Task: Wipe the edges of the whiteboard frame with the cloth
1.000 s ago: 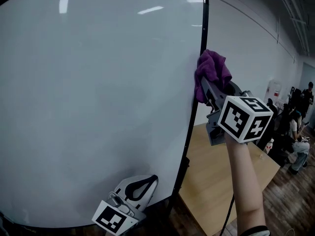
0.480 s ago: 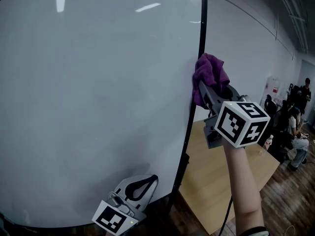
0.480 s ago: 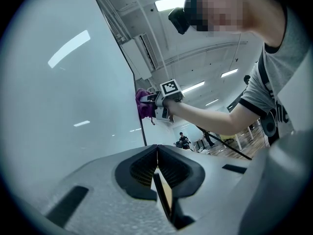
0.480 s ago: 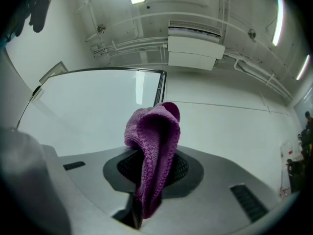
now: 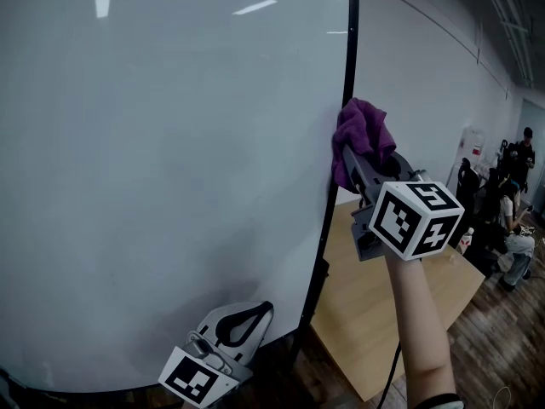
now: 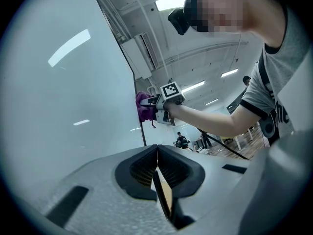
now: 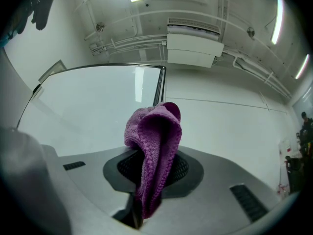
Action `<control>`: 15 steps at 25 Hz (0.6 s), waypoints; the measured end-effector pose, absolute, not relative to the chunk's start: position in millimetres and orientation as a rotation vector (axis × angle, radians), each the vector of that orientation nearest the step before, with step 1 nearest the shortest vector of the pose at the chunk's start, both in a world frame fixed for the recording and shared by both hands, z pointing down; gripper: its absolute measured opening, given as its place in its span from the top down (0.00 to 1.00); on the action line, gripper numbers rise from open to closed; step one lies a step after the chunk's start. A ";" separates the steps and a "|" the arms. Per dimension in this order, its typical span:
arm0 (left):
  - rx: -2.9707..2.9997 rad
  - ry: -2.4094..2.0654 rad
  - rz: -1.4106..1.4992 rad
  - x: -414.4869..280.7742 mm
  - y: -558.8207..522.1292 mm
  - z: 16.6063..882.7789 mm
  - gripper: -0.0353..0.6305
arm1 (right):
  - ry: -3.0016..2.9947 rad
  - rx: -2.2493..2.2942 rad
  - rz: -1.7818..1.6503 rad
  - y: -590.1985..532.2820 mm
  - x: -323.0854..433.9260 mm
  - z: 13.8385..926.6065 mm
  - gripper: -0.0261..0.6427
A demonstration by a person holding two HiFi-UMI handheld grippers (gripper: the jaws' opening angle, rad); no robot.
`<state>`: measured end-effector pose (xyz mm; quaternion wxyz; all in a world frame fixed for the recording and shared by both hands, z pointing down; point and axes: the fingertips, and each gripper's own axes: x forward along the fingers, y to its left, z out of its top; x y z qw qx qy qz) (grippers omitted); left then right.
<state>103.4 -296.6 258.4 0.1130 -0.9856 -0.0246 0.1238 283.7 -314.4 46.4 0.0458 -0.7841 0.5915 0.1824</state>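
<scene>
A large whiteboard [image 5: 162, 177] with a thin black frame [image 5: 343, 100] fills the left of the head view. My right gripper [image 5: 362, 167] is shut on a purple cloth [image 5: 362, 135], which presses against the frame's right edge at mid-height. In the right gripper view the cloth [image 7: 154, 155] hangs folded between the jaws, with the frame's top right corner [image 7: 162, 70] above it. My left gripper [image 5: 243, 326] hangs low near the board's bottom edge, shut with nothing in it; in its own view its jaws [image 6: 157, 173] meet and the cloth [image 6: 144, 106] shows far off.
A light wooden table [image 5: 383, 305] stands right of the board, below my right arm. A white wall [image 5: 426, 83] runs behind. People [image 5: 511, 211] sit and stand at the far right over a wood floor [image 5: 502, 348].
My right gripper has slid the cloth down the frame's right edge by a small amount. The left gripper has stayed put.
</scene>
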 end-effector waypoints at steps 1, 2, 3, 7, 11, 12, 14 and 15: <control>-2.893 -0.073 0.362 102.8 -296.3 258.1 0.92 | 1.805 -2.394 0.552 -314.5 283.9 47.1 0.86; -2.895 -0.073 0.359 102.0 -296.1 257.8 0.92 | 1.803 -2.394 0.547 -314.5 283.9 48.0 0.86; -2.898 -0.073 0.355 101.0 -295.8 257.5 0.92 | 1.801 -2.394 0.543 -314.4 283.7 48.6 0.86; -2.904 -0.063 0.346 95.8 -294.6 253.5 0.92 | 1.794 -2.398 0.526 -313.2 282.8 50.6 0.86; -2.904 -0.054 0.334 92.3 -293.7 255.3 0.92 | 1.792 -2.403 0.504 -313.2 282.8 59.1 0.86; -2.905 -0.052 0.332 91.9 -293.4 257.6 0.92 | 1.792 -2.406 0.498 -313.4 283.0 63.2 0.86; -2.908 -0.051 0.328 90.2 -292.2 255.6 0.92 | 1.791 -2.413 0.487 -313.5 282.3 65.6 0.86; -2.908 -0.052 0.327 89.0 -291.2 252.2 0.92 | 1.790 -2.419 0.482 -313.3 281.6 64.6 0.86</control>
